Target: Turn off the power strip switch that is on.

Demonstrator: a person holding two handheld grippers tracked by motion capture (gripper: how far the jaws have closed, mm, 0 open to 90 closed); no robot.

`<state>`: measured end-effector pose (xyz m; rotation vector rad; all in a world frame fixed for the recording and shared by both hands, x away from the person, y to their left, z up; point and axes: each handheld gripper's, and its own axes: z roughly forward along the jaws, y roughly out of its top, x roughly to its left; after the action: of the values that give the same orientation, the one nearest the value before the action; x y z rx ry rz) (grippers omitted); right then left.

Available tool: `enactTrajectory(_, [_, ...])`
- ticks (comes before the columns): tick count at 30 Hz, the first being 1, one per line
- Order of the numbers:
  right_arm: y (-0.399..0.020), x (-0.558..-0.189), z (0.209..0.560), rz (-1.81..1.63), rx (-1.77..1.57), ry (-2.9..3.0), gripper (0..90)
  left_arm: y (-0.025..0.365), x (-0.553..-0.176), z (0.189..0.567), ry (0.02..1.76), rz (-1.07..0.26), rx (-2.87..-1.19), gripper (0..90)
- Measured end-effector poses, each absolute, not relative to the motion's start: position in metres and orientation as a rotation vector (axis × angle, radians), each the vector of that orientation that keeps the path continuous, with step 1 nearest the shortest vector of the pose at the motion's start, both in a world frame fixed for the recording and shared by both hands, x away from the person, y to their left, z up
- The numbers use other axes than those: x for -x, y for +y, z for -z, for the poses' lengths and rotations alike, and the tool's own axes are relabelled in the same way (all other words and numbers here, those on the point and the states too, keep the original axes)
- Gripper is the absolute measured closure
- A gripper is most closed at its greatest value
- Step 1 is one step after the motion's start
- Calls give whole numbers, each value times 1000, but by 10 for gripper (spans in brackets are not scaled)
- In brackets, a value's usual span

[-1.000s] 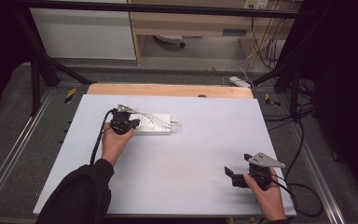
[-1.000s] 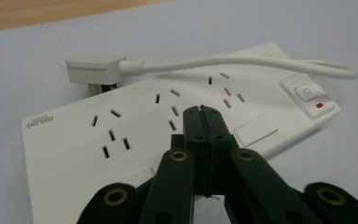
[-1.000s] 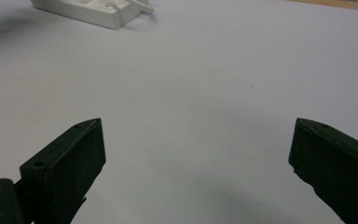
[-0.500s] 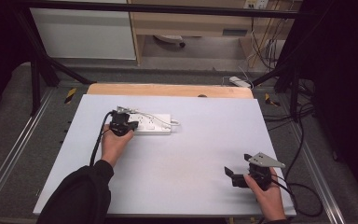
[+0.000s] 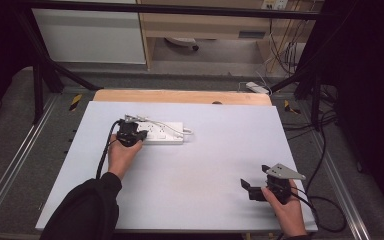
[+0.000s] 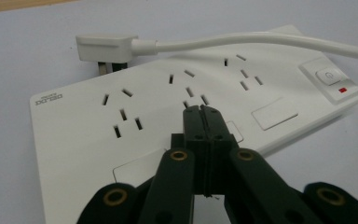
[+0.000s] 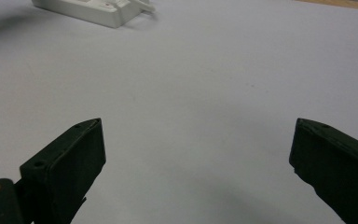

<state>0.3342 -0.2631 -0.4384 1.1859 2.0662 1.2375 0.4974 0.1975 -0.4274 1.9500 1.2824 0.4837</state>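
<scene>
One white power strip (image 5: 160, 133) lay on the far left part of the white table (image 5: 220, 150), its length running left to right. In the left gripper view it (image 6: 168, 107) showed three socket groups in a row, one rocker switch (image 6: 330, 76) with a red mark just beside it at the right end, and a brand mark at the left end. One white cord (image 6: 261, 42) ran along the far side of the strip and ended in one flat plug (image 6: 106, 46), which lay on the table just beyond the strip's far left corner, its pins partly showing.

The left gripper (image 5: 130, 134), held by the left hand (image 5: 121, 156), sat at the strip's left end. Its (image 6: 202, 109) two jaws were pressed together with nothing between them, the tips low over the strip's top face near the middle socket group; whether they touched it could not be told.

The right gripper (image 5: 254, 189), held by the right hand (image 5: 286, 210), was at the near right of the table, well apart from the strip. Its (image 7: 196, 154) two jaws stood wide apart over bare table, holding nothing, and the strip's end (image 7: 91, 9) showed far off at the upper left of that view.
</scene>
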Motion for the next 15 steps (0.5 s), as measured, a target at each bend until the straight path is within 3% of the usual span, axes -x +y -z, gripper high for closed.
enactTrajectory(15, [-263,-334,439,-1237,-1186,2068,39,198,-497,432,1276,-504,-1943,900])
